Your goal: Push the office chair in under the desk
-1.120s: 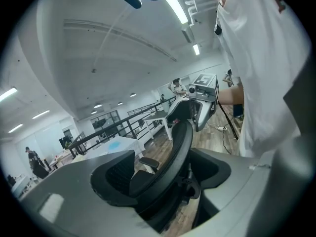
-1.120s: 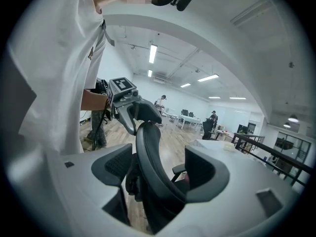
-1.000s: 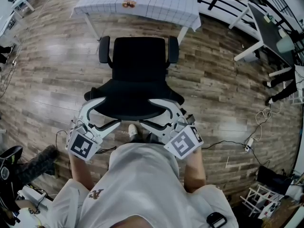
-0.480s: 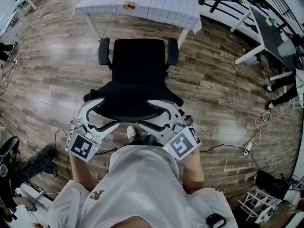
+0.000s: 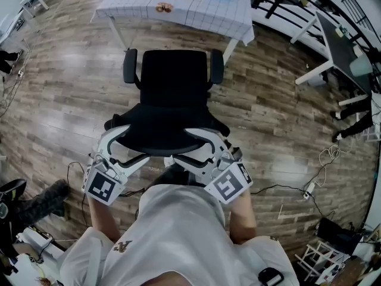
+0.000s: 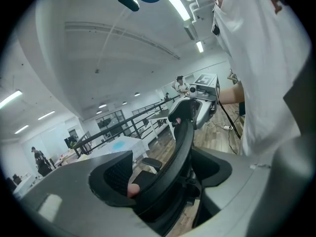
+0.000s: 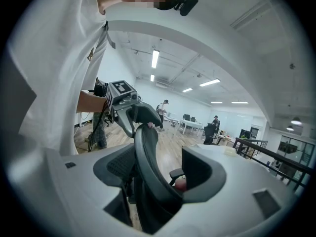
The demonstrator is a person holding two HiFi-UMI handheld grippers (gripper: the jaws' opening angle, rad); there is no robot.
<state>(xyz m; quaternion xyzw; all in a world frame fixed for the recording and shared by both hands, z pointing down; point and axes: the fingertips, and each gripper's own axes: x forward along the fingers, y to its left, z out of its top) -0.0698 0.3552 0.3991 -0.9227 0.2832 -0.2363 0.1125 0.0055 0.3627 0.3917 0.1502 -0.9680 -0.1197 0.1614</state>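
The office chair point(image 5: 174, 82) stands just short of the desk point(image 5: 137, 5), seat facing it. The left gripper point(image 5: 137, 140) and right gripper point(image 5: 183, 143) straddle its backrest, jaws wide apart and clamping nothing. Best push evenly with both, straight toward the desk.

Both grippers are held low in front of the torso, side by side, on bare forearms point(image 5: 101, 219) that are bent forward, with the marker cubes point(image 5: 101, 185) turned upward. The left gripper point(image 5: 138, 140) and the right gripper point(image 5: 180, 142) are angled inward toward each other. Each one's fingers point(image 6: 64, 196) are spread wide apart and set astride the top edge of the chair back point(image 5: 166, 121), one finger in front of it and one behind, and no clamping on it can be seen.
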